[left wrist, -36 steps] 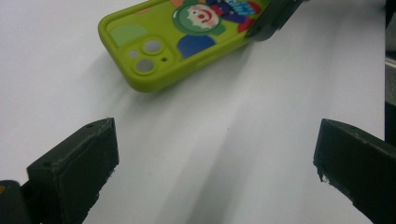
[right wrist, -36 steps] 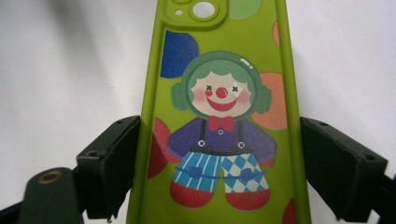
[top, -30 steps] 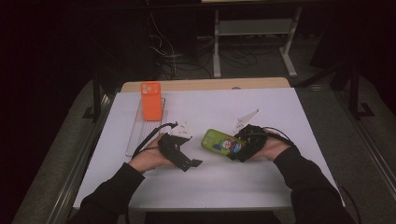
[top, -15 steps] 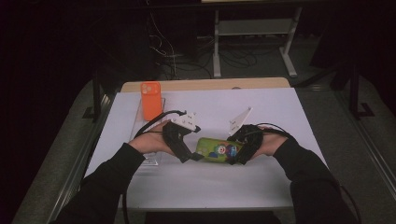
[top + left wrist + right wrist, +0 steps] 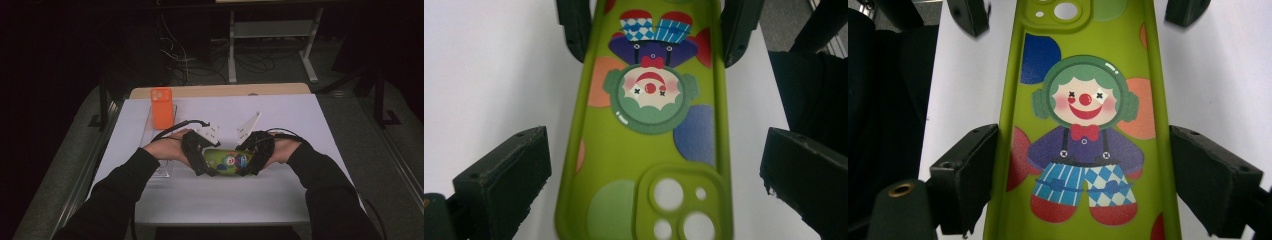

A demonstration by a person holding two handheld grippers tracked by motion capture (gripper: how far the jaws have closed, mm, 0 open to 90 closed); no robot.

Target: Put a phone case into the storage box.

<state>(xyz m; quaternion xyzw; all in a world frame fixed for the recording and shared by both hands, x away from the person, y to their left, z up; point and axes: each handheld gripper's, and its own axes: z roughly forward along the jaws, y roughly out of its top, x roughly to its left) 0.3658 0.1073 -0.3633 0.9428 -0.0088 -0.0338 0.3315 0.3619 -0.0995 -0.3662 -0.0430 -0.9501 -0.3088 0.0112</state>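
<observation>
A lime-green phone case [image 5: 227, 161] printed with a clown lies lengthwise between my two grippers at the middle of the white table [image 5: 300, 195]. My right gripper [image 5: 250, 161] is shut on the case's long edges near the clown's legs; in the right gripper view [image 5: 1088, 150] both pads touch the rims. My left gripper [image 5: 202, 160] straddles the camera-hole end; in the left gripper view [image 5: 656, 155] its jaws stand open, with a gap on each side of the case [image 5: 649, 150]. The case's inside faces up.
An orange phone case [image 5: 161, 107] stands upright at the back left on a clear plastic holder [image 5: 156, 167] that runs toward the front. Beyond the table's wooden far edge are a desk frame [image 5: 270, 30] and floor cables.
The left hand has swung right, bringing its open jaws around the case's left end. The right hand has carried the case a little toward the front and centre.
</observation>
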